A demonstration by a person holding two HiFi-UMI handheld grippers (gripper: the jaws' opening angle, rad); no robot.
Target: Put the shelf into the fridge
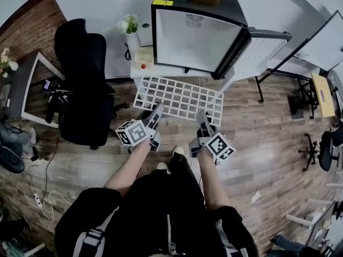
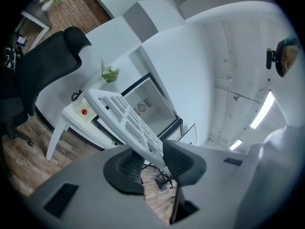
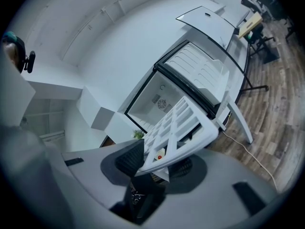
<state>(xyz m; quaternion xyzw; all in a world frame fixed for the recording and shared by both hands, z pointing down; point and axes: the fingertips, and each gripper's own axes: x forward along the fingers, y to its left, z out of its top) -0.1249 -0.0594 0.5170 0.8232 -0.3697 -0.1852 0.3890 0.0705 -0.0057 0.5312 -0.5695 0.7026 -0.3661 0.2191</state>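
Two grips: left gripper (image 1: 155, 116) and right gripper (image 1: 203, 121) fingers clenched on shelf (image 1: 179, 97), near long edge; long axis crosswise, open fridge (image 1: 194, 38) straight ahead.

Both bare forearms reach forward and down from the torso, the left forearm (image 1: 127, 164) angled slightly outward and the right forearm (image 1: 209, 176) nearly straight ahead. The left gripper (image 1: 156, 111) and the right gripper (image 1: 202, 116) are held side by side, well apart, both pointing forward. Each gripper's marker cube sits just ahead of its wrist. In the gripper views, the ribbed pads of the left gripper (image 2: 152, 159) and of the right gripper (image 3: 159, 159) press on the near edge of the shelf (image 1: 179, 96), one jaw on each face.
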